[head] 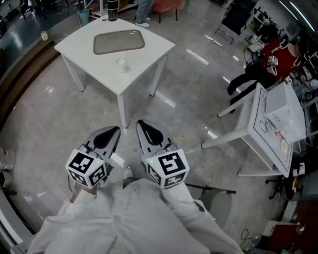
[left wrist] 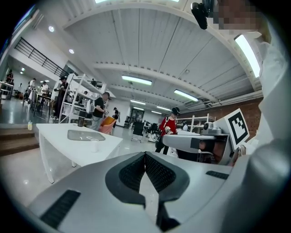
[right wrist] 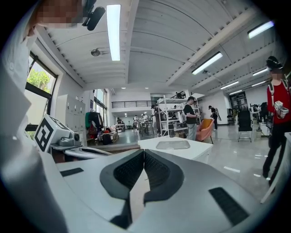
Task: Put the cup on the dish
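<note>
A small clear cup (head: 121,64) stands on the white table (head: 144,59) near its front edge. Just behind it lies the grey rectangular dish (head: 119,41). Both grippers are held close to the person's body, well short of the table. My left gripper (head: 118,130) is shut with nothing in it, and so is my right gripper (head: 140,123) beside it. In the left gripper view the shut left gripper (left wrist: 145,154) faces the cup (left wrist: 94,144) and dish (left wrist: 85,135) far off to the left. The right gripper (right wrist: 143,152) points toward the dish (right wrist: 173,144).
A dark bottle (head: 113,10) stands at the table's far corner. Another white table (head: 271,124) with papers is at the right, and a person in red (head: 278,54) is beyond it. Glossy floor lies between me and the cup's table.
</note>
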A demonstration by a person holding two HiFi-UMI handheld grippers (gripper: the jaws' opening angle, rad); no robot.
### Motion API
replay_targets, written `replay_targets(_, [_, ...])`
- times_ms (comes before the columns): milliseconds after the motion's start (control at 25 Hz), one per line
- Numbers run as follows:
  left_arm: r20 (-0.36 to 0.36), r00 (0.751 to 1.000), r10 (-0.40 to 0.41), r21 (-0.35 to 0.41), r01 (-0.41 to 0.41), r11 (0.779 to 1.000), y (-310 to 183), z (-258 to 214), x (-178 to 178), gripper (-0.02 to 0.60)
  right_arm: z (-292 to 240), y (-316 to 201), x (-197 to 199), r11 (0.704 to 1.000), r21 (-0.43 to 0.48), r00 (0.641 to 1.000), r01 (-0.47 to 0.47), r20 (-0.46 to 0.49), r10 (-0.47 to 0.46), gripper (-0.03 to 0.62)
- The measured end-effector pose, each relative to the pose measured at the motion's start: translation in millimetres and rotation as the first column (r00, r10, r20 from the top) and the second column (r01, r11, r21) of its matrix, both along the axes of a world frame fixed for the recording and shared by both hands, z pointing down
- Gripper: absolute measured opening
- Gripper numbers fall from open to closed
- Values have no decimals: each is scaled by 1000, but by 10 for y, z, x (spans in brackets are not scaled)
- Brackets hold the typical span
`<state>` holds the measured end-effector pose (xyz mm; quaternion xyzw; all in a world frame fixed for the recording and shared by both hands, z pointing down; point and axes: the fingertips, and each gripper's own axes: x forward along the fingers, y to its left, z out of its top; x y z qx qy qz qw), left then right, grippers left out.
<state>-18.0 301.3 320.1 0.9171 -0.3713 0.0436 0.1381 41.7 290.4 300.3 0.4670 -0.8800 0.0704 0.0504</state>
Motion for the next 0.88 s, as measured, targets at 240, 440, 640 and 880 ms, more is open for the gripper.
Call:
replay_targets(240, [20,1000,6,-5,-6,1000,-310,35,-84,9,76,-250,-174,999,-25,1000,21,-22,-22,12])
replay_targets(440, [39,999,23,-14,-23,1000,-600,133,-23,8,156,-555,-85,999,-41,1000,1,-8,-1,12])
replay_targets(640, [47,999,6,-21,-5,1000,-1031,234,33,9,277,-1018,35,999,-45,1000,4,10,-4,12])
replay_targets(880, [51,998,-22,-21,23,1000,-1754,253,142,8,280,-1775,141,998,-62,1000,23,2,-23,13])
